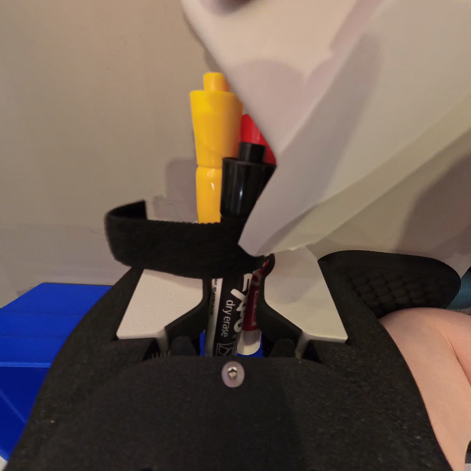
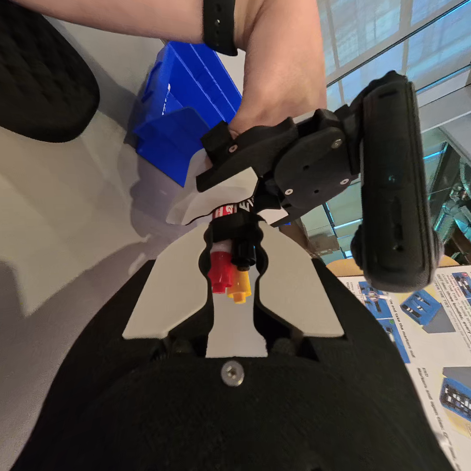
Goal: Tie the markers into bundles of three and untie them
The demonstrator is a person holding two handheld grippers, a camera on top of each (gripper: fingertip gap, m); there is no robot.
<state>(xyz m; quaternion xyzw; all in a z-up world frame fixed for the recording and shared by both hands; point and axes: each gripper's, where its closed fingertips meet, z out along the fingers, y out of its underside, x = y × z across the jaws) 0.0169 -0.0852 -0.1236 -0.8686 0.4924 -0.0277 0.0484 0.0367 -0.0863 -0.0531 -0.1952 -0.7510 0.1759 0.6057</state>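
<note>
The left gripper [image 1: 233, 305] is closed around the barrels of three markers held upright between its fingers: a yellow marker [image 1: 212, 153], a black marker [image 1: 242, 183] and a red marker [image 1: 254, 135], caps pointing away. A black strap [image 1: 163, 244] loops loosely around the bundle just above the fingertips. The right gripper [image 2: 233, 237] meets the bundle from the cap end, its jaws pinched on the strap, though the contact itself is partly hidden. A blue bin [image 2: 183, 107] stands on the grey table [image 2: 63, 229] behind. An instruction sheet [image 2: 420, 331] lies to the right.
</note>
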